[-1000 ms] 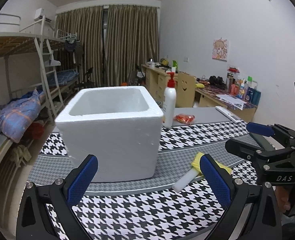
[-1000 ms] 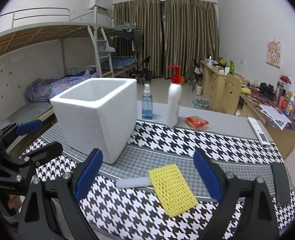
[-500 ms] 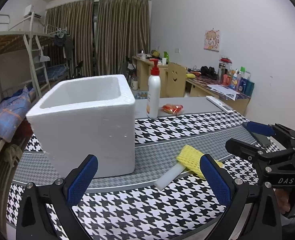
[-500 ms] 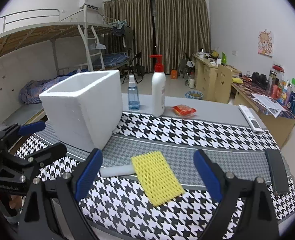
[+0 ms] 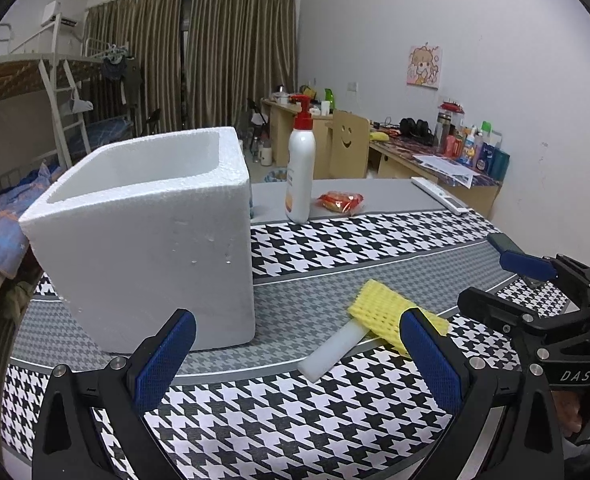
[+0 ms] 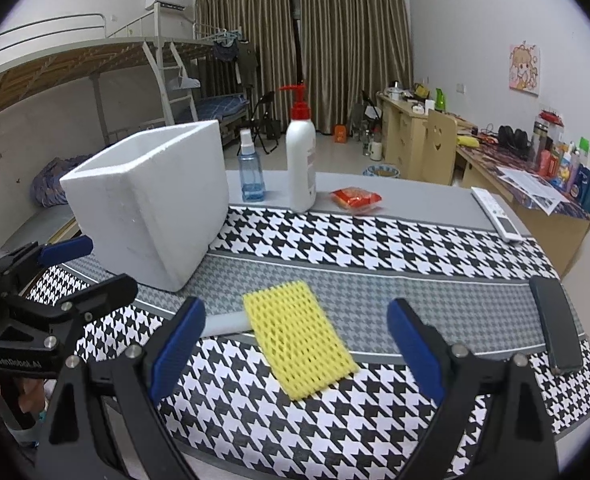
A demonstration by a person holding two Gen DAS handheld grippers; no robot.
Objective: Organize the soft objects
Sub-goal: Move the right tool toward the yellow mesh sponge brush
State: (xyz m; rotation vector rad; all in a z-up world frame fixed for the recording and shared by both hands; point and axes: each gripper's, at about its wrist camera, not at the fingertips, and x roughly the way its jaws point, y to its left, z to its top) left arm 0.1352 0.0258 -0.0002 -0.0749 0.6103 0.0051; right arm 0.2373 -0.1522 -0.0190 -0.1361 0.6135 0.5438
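A yellow foam net sleeve (image 6: pixel 298 340) lies flat on the houndstooth cloth, over one end of a white foam strip (image 6: pixel 227 323); both also show in the left wrist view, sleeve (image 5: pixel 387 310) and strip (image 5: pixel 333 354). A white styrofoam box (image 5: pixel 147 236) stands open-topped to their left, also in the right wrist view (image 6: pixel 151 204). My left gripper (image 5: pixel 295 354) is open and empty, above the cloth in front of the box and strip. My right gripper (image 6: pixel 295 340) is open and empty, its fingers either side of the sleeve, above it.
A white pump bottle (image 6: pixel 301 160), a blue spray bottle (image 6: pixel 251 172) and a red snack packet (image 6: pixel 355 198) stand at the table's far side. A remote (image 6: pixel 495 216) and a black phone (image 6: pixel 555 324) lie at the right. Bunk bed left, desks right.
Both grippers have moved forward and lower toward the table; the sleeve and box look larger. Both stay open and nothing on the table has moved.
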